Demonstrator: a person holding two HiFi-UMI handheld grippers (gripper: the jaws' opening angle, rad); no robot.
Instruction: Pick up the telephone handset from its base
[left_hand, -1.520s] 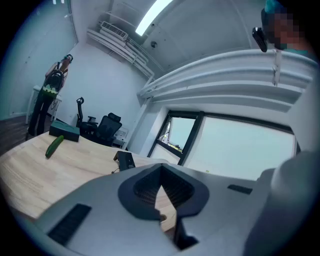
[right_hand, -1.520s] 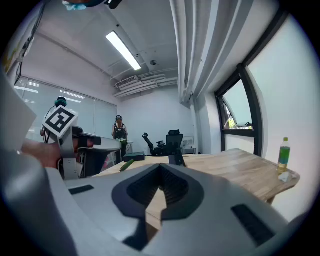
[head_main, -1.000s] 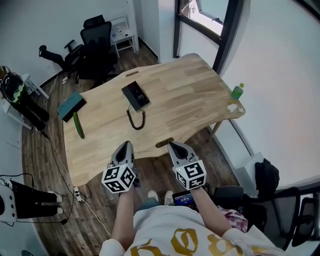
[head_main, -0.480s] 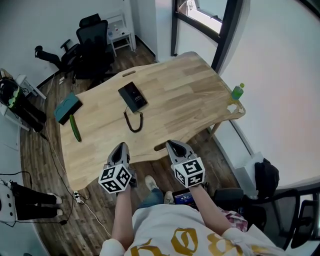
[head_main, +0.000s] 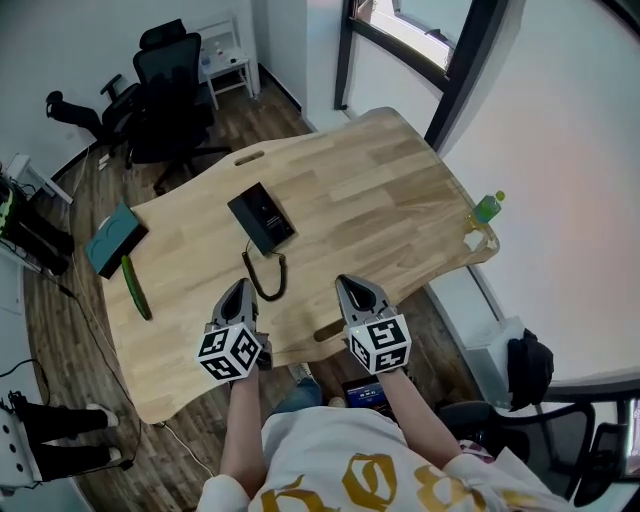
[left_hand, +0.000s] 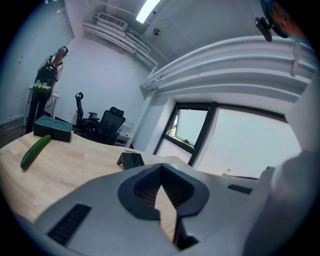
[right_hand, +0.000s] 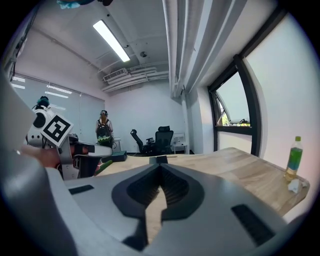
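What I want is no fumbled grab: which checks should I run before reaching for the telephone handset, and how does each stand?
1. Black telephone in view on the light wooden table: ok.
2. Handset seated on base: cannot tell, too small to make out.
3. Left claw open for grasp: not ok, shut and empty.
4. Right claw open: not ok, shut and empty.
5. Way ahead free: ok; only the black coiled cord lies between claws and telephone.

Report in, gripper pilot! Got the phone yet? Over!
Jaws shut, nothing held: left gripper, right gripper. Black telephone untouched on table, ahead of both. Only its coiled cord lies nearer. Over.
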